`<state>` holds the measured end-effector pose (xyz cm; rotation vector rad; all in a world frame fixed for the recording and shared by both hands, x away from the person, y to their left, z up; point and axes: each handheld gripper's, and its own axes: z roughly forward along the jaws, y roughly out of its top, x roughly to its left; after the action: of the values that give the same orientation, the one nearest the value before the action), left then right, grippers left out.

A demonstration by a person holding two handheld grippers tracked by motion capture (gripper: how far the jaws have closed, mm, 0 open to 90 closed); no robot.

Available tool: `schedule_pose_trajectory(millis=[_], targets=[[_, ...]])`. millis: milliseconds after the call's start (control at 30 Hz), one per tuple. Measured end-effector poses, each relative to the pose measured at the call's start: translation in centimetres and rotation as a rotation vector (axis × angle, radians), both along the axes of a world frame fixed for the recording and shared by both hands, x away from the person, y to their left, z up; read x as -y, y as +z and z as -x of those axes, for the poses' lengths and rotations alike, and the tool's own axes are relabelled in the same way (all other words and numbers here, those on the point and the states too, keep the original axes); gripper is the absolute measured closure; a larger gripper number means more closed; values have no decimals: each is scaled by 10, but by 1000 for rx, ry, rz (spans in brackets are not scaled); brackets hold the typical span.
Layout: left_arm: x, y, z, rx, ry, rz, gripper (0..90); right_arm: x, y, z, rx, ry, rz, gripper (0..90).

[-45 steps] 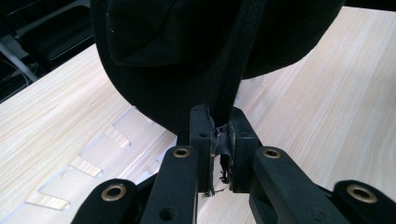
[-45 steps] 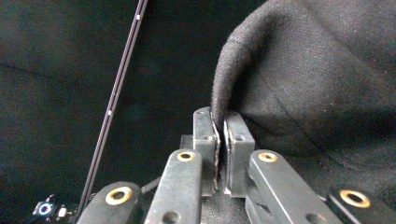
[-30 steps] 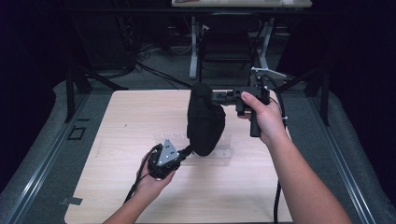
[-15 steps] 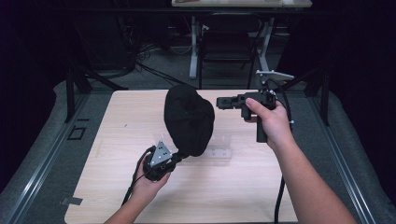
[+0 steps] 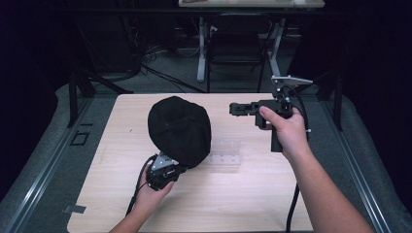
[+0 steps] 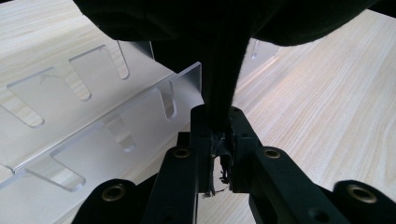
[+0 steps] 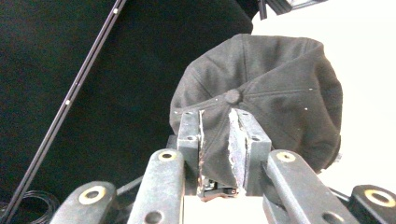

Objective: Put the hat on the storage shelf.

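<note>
The left gripper [image 5: 171, 167] pinches a fold of the black cap [image 5: 180, 130], holding it up over the clear acrylic rack [image 5: 227, 151] on the table [image 5: 243, 194]. The right gripper [image 5: 235, 108] hangs beside it, jaws slightly parted and empty. By my reading the cap is lifted but not yet placed; setting it down remains.

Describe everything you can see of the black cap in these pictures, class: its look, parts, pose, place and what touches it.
The black cap looks like soft dark fabric, sewn from panels whose seams meet at a button on the crown. It is held up above the wooden table, its rounded crown bulging upward and toward the right gripper, which stands apart from it. The left gripper pinches a fold of its fabric from below. A clear slotted plastic piece lies beneath it.
</note>
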<state>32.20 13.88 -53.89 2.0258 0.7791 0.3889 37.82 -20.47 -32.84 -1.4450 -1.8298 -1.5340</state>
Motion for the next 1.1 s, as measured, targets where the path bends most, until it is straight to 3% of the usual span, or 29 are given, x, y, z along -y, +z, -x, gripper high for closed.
schedule_pose_trajectory(millis=[133,233,400,433,533,900,1067,1100], targets=[[-2,-1,1,-10,14,-3,807,2,-2,4,9,-9,21,744],[-5,0,1,-14,30,-15,701,5,-3,6,18,-15,42,745],[-8,1,2,-8,50,-23,602,6,-3,10,35,-29,81,744],[-9,2,3,-15,53,-18,547,6,-2,14,56,-38,115,744],[-14,4,4,-26,57,-4,490,6,-2,17,68,-42,146,742],[-34,12,18,-39,52,7,455,7,-25,42,121,-59,286,729],[-41,12,22,-39,61,14,459,5,-38,57,171,-63,360,716],[-43,11,22,-42,66,26,458,3,-45,63,192,-66,395,711]])
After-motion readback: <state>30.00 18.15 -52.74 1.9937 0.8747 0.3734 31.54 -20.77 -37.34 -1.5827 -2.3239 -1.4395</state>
